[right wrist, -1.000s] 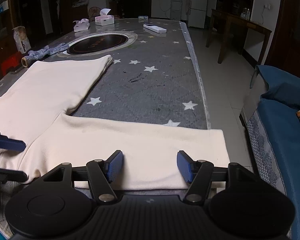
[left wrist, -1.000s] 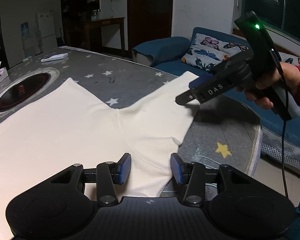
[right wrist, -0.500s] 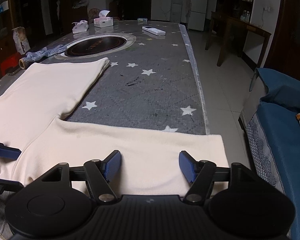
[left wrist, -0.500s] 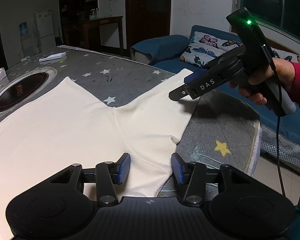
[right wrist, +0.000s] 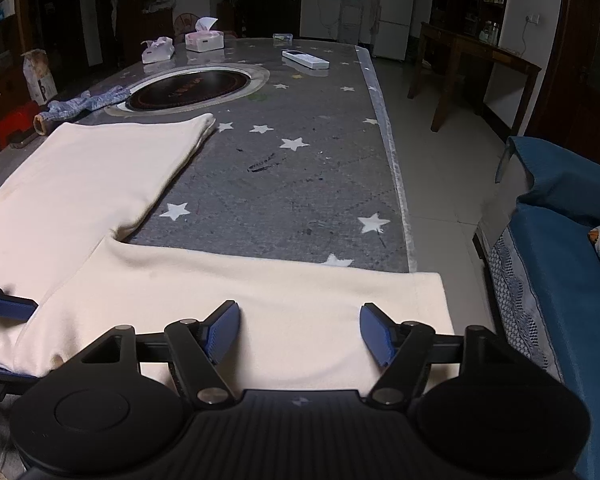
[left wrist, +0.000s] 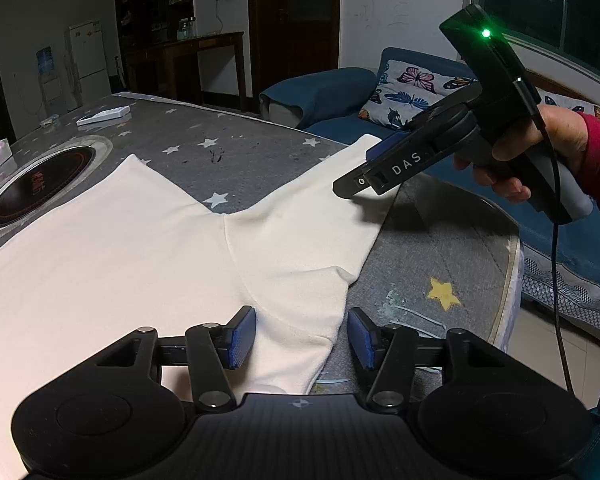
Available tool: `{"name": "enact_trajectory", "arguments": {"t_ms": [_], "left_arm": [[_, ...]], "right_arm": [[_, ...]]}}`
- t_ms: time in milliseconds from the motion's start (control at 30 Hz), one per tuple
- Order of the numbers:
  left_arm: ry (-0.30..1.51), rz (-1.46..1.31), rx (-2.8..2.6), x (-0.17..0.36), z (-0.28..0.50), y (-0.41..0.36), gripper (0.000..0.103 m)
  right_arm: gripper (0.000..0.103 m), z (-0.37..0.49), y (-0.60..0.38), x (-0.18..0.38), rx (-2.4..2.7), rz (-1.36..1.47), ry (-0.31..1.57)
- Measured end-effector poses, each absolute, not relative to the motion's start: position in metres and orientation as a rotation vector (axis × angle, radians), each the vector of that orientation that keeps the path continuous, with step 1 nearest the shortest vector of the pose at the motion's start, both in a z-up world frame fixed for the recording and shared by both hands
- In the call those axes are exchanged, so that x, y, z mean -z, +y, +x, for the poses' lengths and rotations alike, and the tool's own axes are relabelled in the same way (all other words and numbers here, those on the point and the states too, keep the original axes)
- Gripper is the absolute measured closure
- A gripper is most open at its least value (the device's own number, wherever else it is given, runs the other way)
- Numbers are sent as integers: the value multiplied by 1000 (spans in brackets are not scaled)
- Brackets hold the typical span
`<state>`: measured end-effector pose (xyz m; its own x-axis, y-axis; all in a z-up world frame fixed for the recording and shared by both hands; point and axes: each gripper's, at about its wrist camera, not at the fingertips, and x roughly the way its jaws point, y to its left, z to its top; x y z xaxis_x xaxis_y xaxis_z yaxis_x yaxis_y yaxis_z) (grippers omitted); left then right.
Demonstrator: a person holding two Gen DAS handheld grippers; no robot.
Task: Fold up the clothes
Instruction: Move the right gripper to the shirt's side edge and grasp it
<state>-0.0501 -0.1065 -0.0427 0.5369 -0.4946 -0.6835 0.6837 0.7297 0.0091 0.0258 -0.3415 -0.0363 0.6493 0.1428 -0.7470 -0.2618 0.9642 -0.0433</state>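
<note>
Cream garment flat on starry table, sleeve end at the table's right edge, bare tabletop beyond, left gripper and right gripper jaws opening, wider than before, gripping nothing, cloth lying beneath

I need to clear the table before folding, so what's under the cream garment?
Under the garment only the starred tablecloth shows, around its edges. Anything beneath the fabric itself is covered and cannot be seen.
</note>
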Motion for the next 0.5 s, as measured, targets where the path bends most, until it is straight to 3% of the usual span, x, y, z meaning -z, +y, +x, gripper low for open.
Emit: {"name": "enact_trajectory", "arguments": {"t_ms": [500], "left_arm": [[716,297,708,44,-51,-110,42]], "right_arm": [[30,27,-335,34,-209,-211,838]]}}
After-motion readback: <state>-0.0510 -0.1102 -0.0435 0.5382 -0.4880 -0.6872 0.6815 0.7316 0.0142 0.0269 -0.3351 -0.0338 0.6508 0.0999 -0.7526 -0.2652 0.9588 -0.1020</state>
